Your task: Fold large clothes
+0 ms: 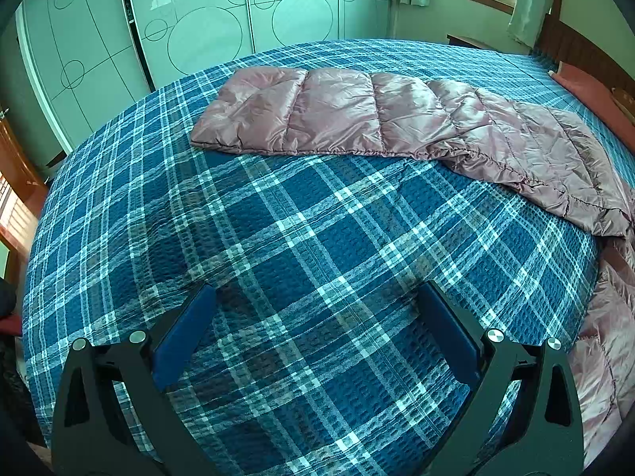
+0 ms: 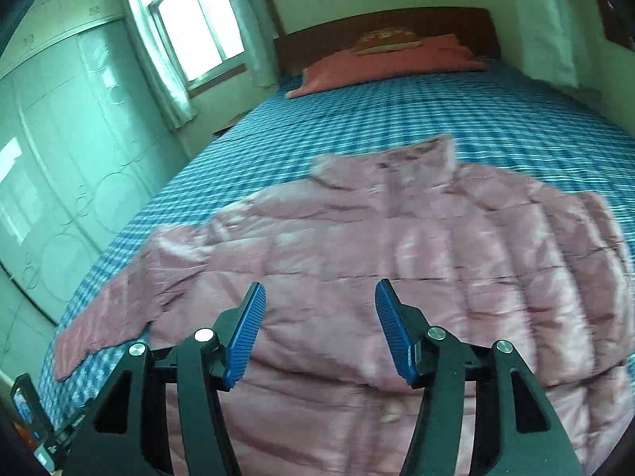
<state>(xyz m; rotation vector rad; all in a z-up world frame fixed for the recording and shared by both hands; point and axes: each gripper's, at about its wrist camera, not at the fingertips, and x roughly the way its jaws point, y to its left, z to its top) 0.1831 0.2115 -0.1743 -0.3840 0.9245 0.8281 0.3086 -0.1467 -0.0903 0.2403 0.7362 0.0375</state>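
The pink puffer jacket (image 2: pixel 357 246) lies unfolded on the plaid bed (image 1: pixel 278 238), sleeve (image 1: pixel 317 115) outstretched; left gripper (image 1: pixel 317 317) and right gripper (image 2: pixel 317 329) hover wide apart, empty — folding not begun.

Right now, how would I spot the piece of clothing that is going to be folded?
Look at the big bed with the blue checked cover. The jacket lies spread flat across its middle, one sleeve stretched out sideways. It is pale pink, shiny and puffy with stitched bands, unlike the plain coral pillow at the wooden headboard.

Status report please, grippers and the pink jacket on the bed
Left gripper open, over bare bedspread. Right gripper open above pink jacket. Jacket spread flat, sleeve out. Nothing blocking.
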